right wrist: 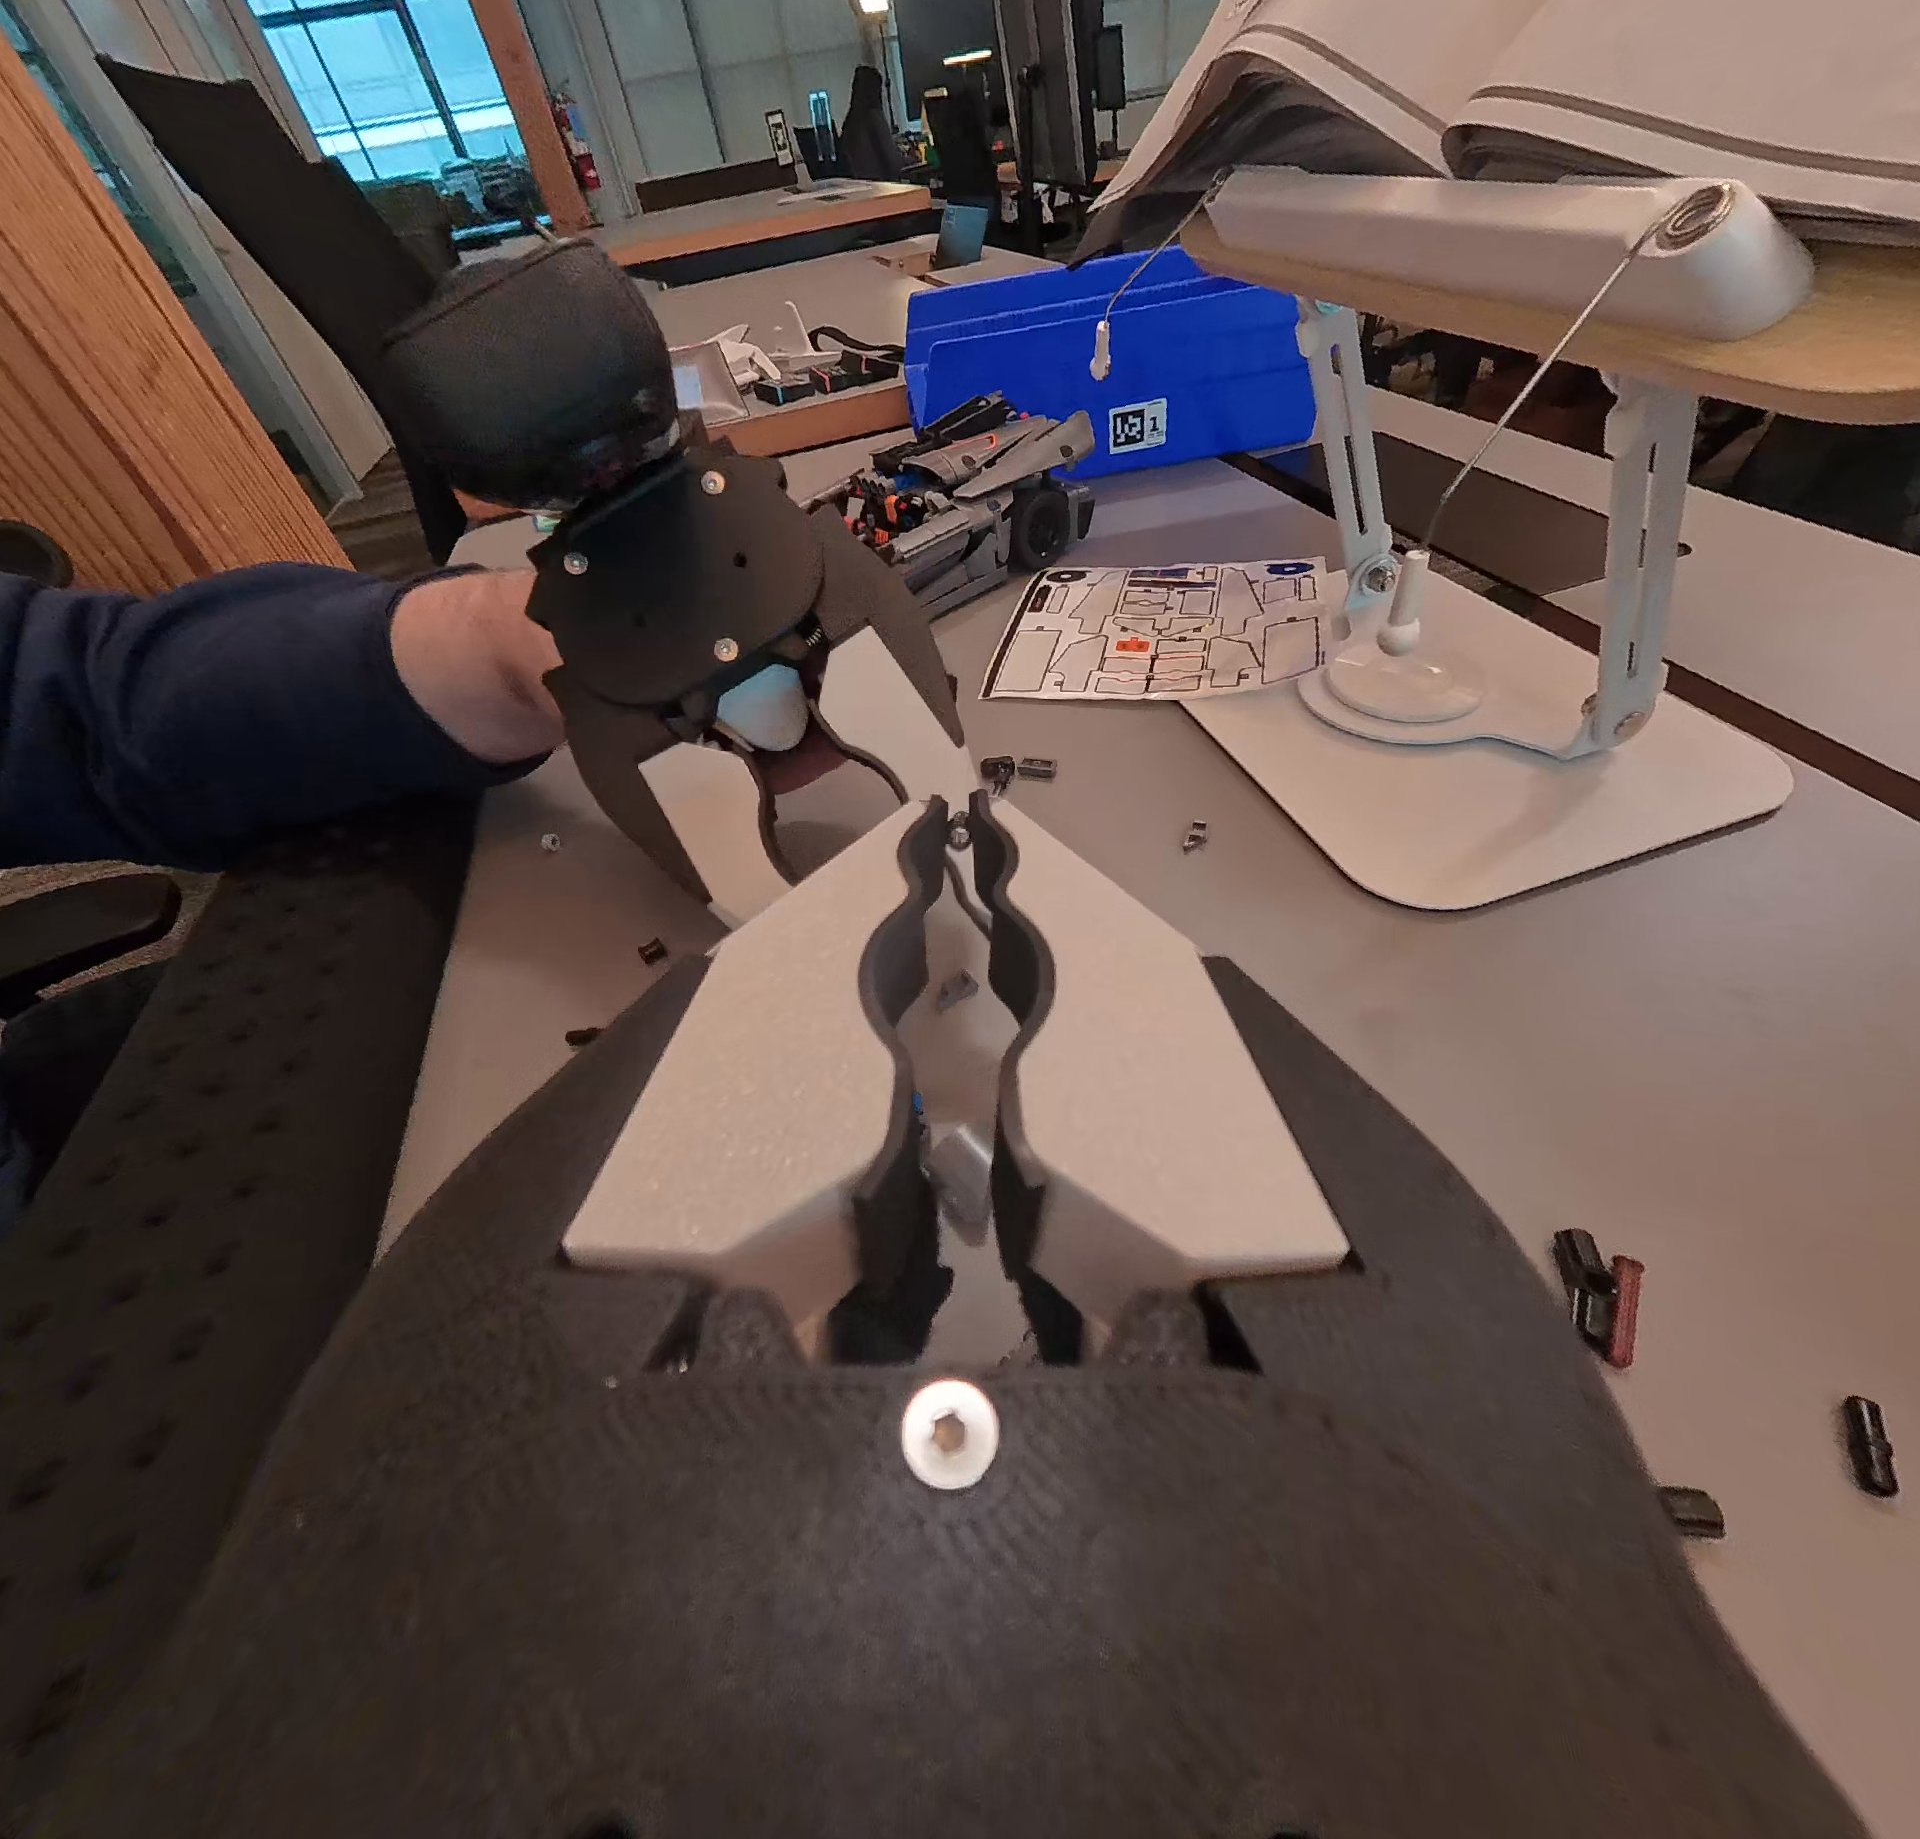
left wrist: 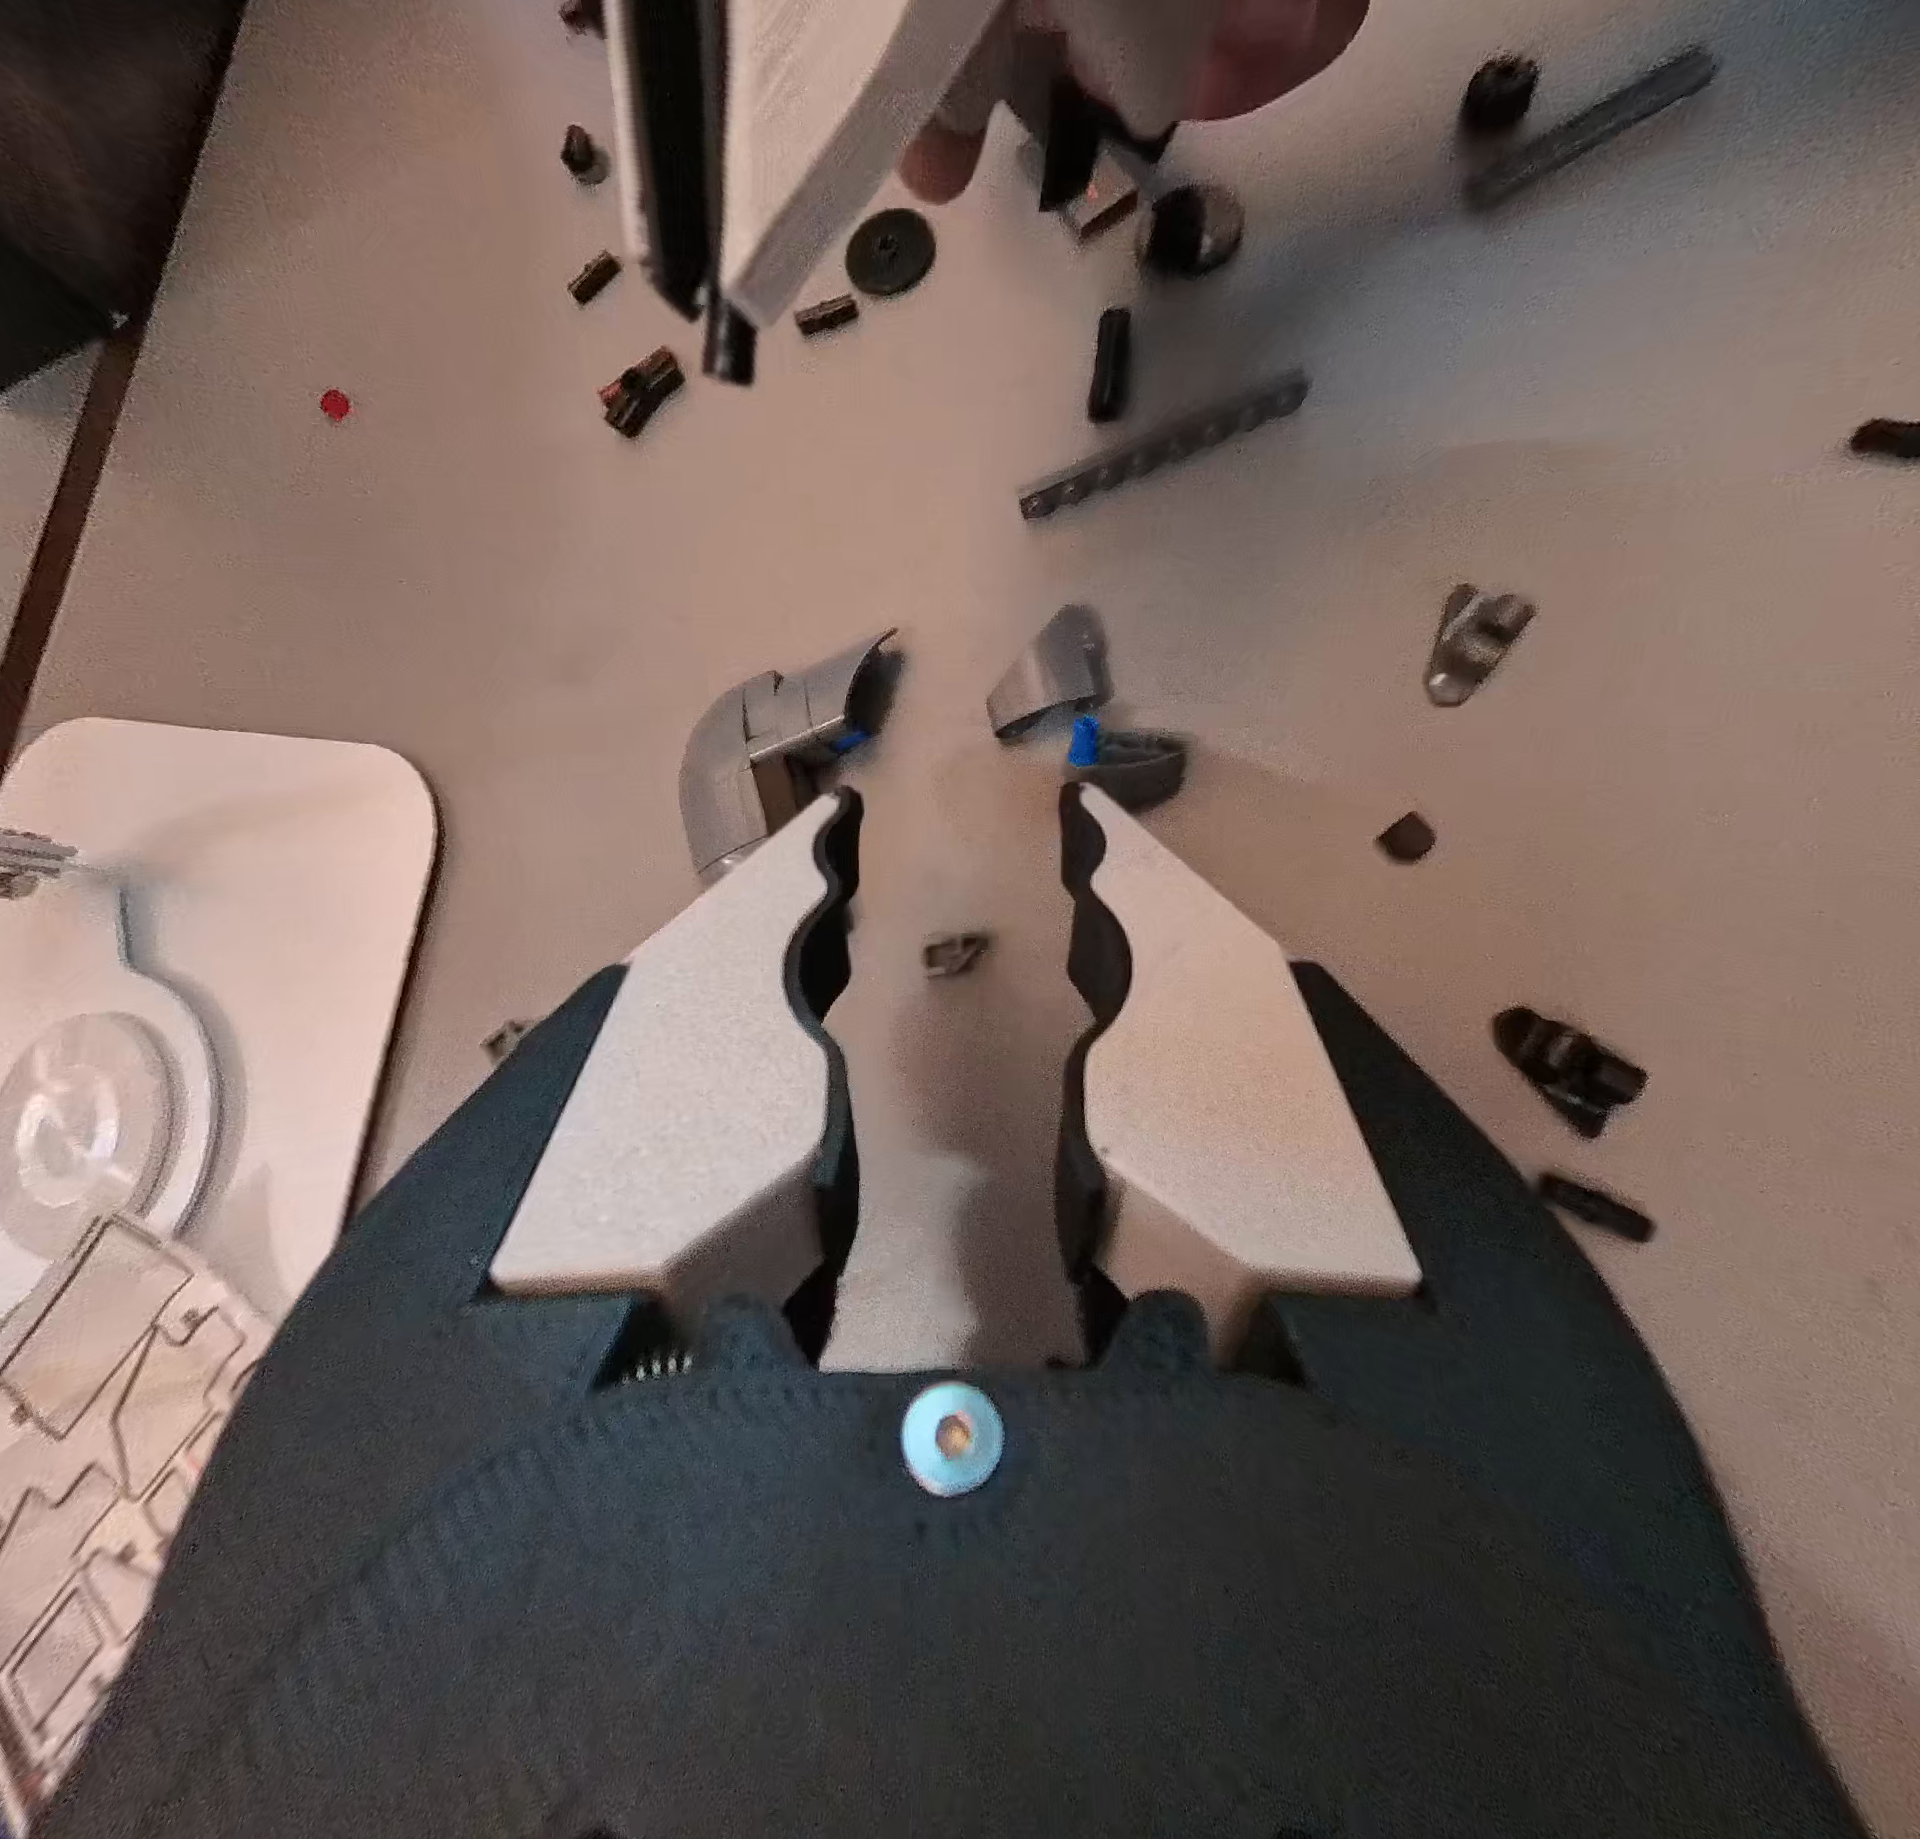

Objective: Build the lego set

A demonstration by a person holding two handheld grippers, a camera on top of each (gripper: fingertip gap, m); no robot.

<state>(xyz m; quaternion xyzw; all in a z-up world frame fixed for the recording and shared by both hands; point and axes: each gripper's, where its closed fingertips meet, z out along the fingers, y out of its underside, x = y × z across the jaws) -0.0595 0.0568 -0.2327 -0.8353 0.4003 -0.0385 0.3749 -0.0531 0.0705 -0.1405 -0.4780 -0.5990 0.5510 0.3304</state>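
My left gripper [left wrist: 961,802] is open and empty, low over the table. Just beyond its fingertips lie two grey curved Lego assemblies with blue pins, one on the left [left wrist: 774,740] and one on the right [left wrist: 1049,677]. My right gripper [right wrist: 958,825] is shut on a small black pin [right wrist: 958,833] at its fingertips. It also shows at the top of the left wrist view [left wrist: 727,314], with the pin [left wrist: 727,345] in its tips. The open left gripper [right wrist: 842,823] faces it closely in the right wrist view. A partly built grey Lego car [right wrist: 966,501] stands at the back.
Several loose black and grey parts lie scattered, among them two long grey beams [left wrist: 1164,449] [left wrist: 1590,127] and a black disc [left wrist: 888,249]. A white book stand [right wrist: 1507,792] holds an open booklet, with a sticker sheet [right wrist: 1153,626] beside it. A blue bin [right wrist: 1101,355] stands behind the car. About 9 centimeters separates my left fingertips from my right.
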